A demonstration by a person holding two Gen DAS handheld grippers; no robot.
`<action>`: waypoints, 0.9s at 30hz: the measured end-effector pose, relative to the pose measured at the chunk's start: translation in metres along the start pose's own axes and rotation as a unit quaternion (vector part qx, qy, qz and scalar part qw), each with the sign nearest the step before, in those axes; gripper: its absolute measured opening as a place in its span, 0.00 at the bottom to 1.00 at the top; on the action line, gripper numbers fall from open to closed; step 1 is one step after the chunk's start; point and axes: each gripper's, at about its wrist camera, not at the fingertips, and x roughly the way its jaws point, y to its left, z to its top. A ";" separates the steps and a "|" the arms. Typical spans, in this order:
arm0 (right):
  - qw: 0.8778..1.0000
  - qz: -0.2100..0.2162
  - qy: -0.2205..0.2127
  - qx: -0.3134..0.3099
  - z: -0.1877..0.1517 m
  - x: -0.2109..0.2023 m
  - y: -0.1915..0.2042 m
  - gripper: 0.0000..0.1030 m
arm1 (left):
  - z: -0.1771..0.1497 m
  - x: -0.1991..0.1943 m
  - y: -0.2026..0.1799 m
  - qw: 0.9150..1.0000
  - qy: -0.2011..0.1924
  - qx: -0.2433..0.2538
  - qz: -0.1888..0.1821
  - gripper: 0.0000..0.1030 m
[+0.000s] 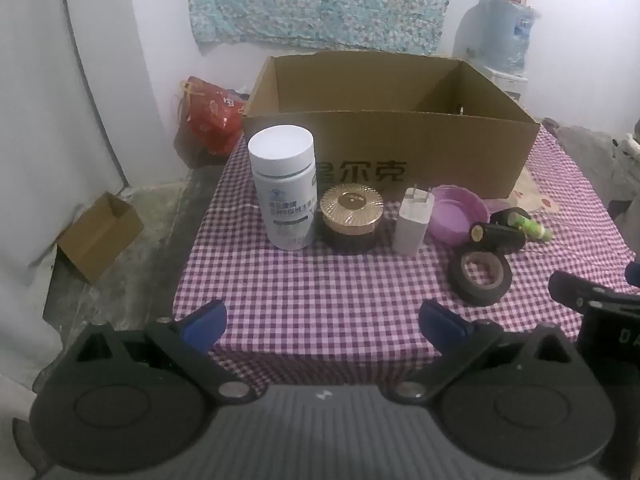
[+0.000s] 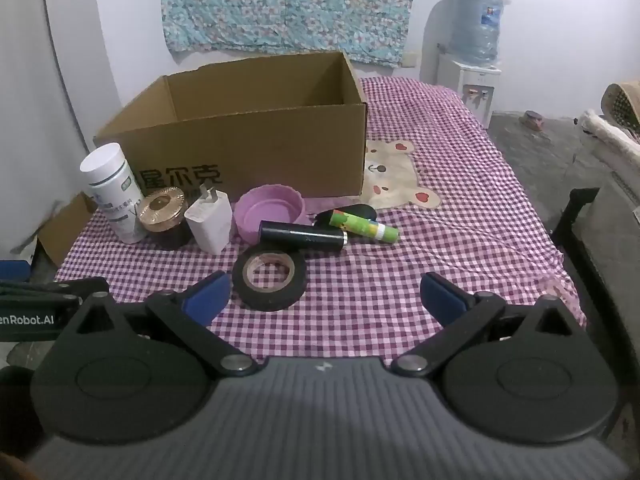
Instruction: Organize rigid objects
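On the checked cloth, in front of an open cardboard box (image 1: 384,160) (image 2: 256,148), stand a white bottle (image 1: 284,188) (image 2: 114,194), a gold-lidded jar (image 1: 352,214) (image 2: 164,216), a white charger (image 1: 414,220) (image 2: 210,222) and a purple dish (image 1: 458,214) (image 2: 270,214). A black tube (image 1: 498,234) (image 2: 302,238), a green stick (image 1: 530,224) (image 2: 362,224) and a black tape roll (image 1: 482,276) (image 2: 270,276) lie nearby. My left gripper (image 1: 324,324) hovers open over the near cloth, short of the jar. My right gripper (image 2: 326,296) is open too, just right of the tape roll.
A small open carton (image 1: 100,236) sits on the floor at left, a red bag (image 1: 212,114) behind it. A water dispenser (image 2: 474,60) stands at the back right. The cloth (image 2: 460,208) right of the box bears a bear print. Dark furniture (image 2: 600,240) edges the right side.
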 end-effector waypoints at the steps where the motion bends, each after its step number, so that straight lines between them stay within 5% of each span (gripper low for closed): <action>1: 1.000 0.001 -0.002 0.000 0.000 -0.001 0.001 0.99 | 0.000 0.000 0.000 1.000 0.000 0.000 0.000 1.00; 27: 0.999 0.016 -0.027 -0.015 0.001 -0.025 0.012 0.99 | -0.005 -0.004 0.005 1.000 0.007 -0.022 -0.001 1.00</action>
